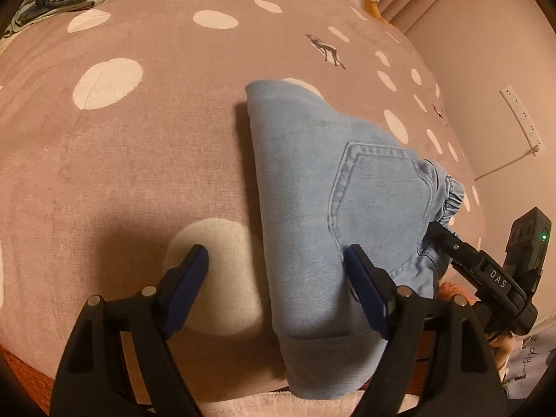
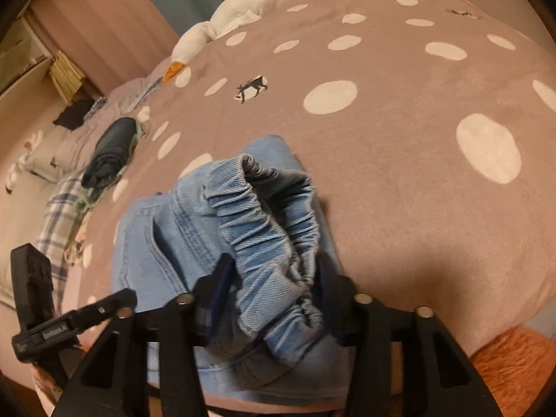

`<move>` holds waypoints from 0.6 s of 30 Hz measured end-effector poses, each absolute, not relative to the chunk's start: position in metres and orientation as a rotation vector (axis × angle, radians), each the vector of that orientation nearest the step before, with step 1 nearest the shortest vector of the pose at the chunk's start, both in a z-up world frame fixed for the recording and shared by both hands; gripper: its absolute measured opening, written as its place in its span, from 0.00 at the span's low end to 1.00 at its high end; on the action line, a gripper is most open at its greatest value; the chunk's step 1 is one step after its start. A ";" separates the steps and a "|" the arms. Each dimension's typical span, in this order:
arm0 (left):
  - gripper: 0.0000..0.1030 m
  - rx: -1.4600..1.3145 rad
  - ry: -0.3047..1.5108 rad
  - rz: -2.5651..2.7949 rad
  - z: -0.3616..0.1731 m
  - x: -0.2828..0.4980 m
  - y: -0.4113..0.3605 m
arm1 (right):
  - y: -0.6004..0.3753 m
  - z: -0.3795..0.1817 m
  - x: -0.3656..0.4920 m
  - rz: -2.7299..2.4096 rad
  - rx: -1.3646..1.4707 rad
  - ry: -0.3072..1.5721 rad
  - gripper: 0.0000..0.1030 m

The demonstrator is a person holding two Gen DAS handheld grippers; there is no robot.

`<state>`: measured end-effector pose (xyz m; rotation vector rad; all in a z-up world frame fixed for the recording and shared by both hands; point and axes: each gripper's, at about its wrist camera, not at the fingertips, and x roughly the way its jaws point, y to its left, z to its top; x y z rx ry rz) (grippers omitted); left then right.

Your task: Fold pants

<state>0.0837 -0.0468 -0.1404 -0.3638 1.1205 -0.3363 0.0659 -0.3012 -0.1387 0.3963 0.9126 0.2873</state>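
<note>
Left wrist view is being filled by one pair of light blue pants (image 1: pixel 312 208), folded into a narrow bundle and lying on the bed (image 1: pixel 121 160), whose pink cover is printed with white dots and small deer. One back pocket (image 1: pixel 375 201) is being shown on top of the bundle. The left gripper (image 1: pixel 276 260) is being held low over the cover with its two fingers (image 1: pixel 189 271) spread wide apart; nothing is being gripped, and the right-hand finger is lying over the near edge of the denim. The right gripper (image 1: pixel 448 243) is being seen at the far right of this view, at the gathered waistband (image 1: pixel 451 198).

From the right wrist view, the elastic waistband (image 2: pixel 271 229) is being bunched between the two fingers (image 2: pixel 222 278) of the right gripper (image 2: pixel 274 278), which are being pressed in on it from both sides. One dark rolled garment (image 2: pixel 111 149) is being left near the pillows, on top of a plaid cloth (image 2: pixel 59 215). One white stuffed goose (image 2: pixel 243 10) is lying along the far edge of the bed. An orange furry item (image 2: pixel 514 365) is being glimpsed at the lower right.
</note>
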 end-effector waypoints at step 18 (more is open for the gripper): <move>0.41 -0.463 1.097 -0.495 -0.148 0.085 -0.067 | -0.302 -0.159 0.082 0.483 0.519 1.000 0.47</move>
